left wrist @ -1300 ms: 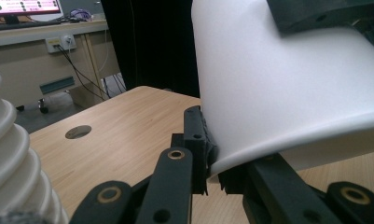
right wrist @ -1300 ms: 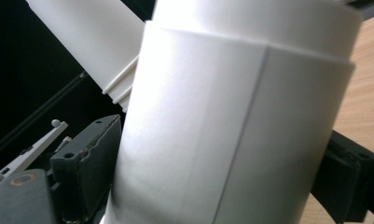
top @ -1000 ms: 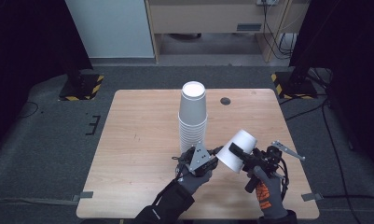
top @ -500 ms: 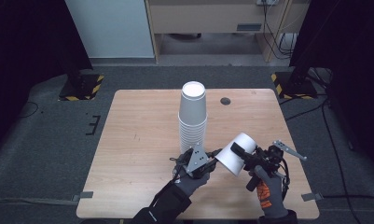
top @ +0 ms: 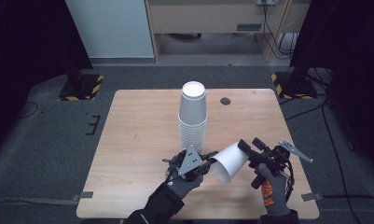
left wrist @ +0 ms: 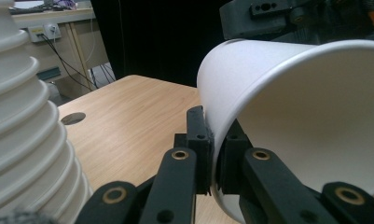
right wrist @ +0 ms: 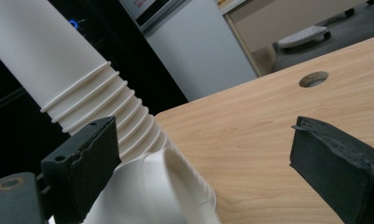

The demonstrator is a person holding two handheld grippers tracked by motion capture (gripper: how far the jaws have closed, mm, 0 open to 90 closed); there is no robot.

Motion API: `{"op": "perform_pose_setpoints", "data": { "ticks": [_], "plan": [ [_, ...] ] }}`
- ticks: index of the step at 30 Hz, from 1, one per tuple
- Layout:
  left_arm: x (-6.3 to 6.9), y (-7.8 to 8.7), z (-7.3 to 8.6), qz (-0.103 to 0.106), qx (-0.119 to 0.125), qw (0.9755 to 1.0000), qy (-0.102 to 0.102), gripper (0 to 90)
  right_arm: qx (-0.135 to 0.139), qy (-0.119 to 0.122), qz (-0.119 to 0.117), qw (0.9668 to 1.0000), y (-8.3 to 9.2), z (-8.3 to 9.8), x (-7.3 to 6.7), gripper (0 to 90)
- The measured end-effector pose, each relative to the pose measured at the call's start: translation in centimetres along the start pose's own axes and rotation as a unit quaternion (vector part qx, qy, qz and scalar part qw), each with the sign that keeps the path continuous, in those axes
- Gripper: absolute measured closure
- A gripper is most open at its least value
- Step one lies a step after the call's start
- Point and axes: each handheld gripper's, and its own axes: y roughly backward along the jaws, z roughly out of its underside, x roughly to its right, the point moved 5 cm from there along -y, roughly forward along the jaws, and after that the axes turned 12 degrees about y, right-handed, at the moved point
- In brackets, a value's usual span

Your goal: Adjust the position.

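Near the front edge of the wooden table (top: 138, 140), the person's two gloved hands hold their grippers close together, with a single white paper cup (top: 229, 161) between them. The left gripper (top: 208, 164) has its jaws pressed onto the cup's rim: in the left gripper view the two black jaws sit one on each side of the cup wall (left wrist: 268, 116), one outside and one inside the mouth, pinching the rim just where it curves down. The cup lies tilted on its side above the table, its open mouth toward the person and its closed base pointing up and away to the right. The right gripper (top: 250, 151) is just beside that base end, and in the right gripper view its jaws stand wide apart, with the cup's base (right wrist: 147, 191) low between them, nearer the left-hand jaw and not clamped by either; whether that jaw touches the cup cannot be told. The right hand (top: 271, 186) wears a dark glove with orange marking. Just behind the left gripper, a tall stack of white paper cups (top: 193, 116) stands upside down in the middle of the table, its many rims ringed at the lower part. Farther back, to the right of the stack, a round cable hole (top: 225, 101) is set in the tabletop.
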Motion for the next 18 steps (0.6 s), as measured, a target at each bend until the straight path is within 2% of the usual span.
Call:
{"op": "perform_pose_setpoints", "data": {
  "ticks": [5,9,16,18],
  "plan": [
    [-0.5,1.1,0.0,0.001,-0.005,1.0000,0.004,85.1,-0.001,0.010,0.015,0.9998,0.3,-0.2,0.7,9.1],
    [-1.0,2.0,0.2,-0.001,-0.009,0.9999,0.009,85.0,-0.009,0.039,0.035,0.9986,0.4,-0.2,1.1,9.5],
    [-2.1,3.9,0.3,-0.006,-0.009,0.9997,0.022,85.1,-0.034,0.101,0.068,0.9920,0.2,0.3,1.4,9.6],
    [-2.4,4.5,0.4,-0.010,-0.009,0.9996,0.025,85.0,-0.039,0.109,0.073,0.9906,0.2,0.4,1.5,9.6]
  ]
}}
